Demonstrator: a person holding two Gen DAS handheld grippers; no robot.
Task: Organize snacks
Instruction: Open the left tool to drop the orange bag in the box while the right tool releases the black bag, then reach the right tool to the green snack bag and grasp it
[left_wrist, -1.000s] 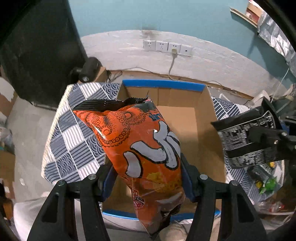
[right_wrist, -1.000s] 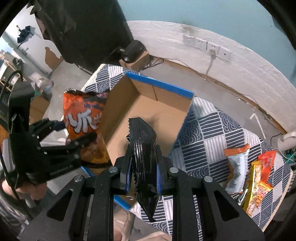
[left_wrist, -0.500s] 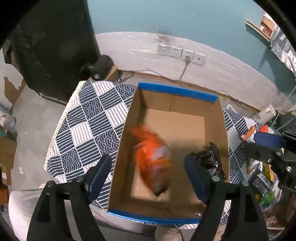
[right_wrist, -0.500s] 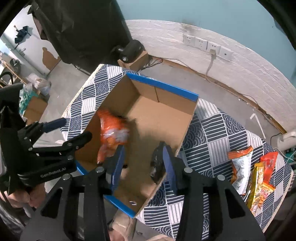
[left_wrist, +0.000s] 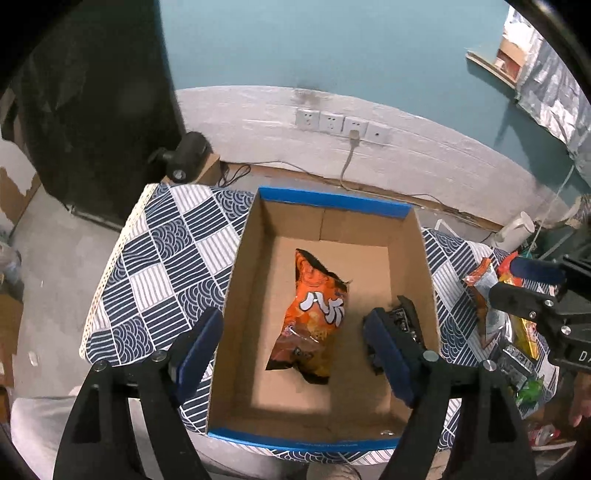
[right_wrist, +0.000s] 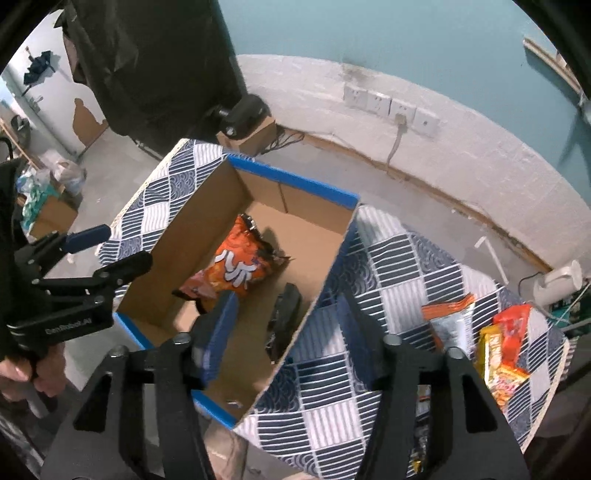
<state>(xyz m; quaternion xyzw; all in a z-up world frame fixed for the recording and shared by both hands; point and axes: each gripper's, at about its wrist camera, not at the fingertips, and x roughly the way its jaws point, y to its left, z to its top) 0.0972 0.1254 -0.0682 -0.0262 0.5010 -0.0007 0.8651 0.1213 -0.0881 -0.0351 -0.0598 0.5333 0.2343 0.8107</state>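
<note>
Two snack bags lie inside the box (left_wrist: 424, 251): an orange bag (left_wrist: 314, 317) and a black bag (right_wrist: 286, 314). Above the box, the left gripper (left_wrist: 291, 343) hangs wide open and empty. The right gripper (right_wrist: 286, 328) has just been opening and holds nothing.

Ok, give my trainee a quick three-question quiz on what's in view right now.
1. True or false: the orange snack bag lies inside the cardboard box.
2. Which bag sits nearest the box's right wall? A) orange snack bag B) black snack bag
3. Fill in: the left tool and the right tool both hold ____.

Key: 1 true; 2 B; 3 nothing.
</note>
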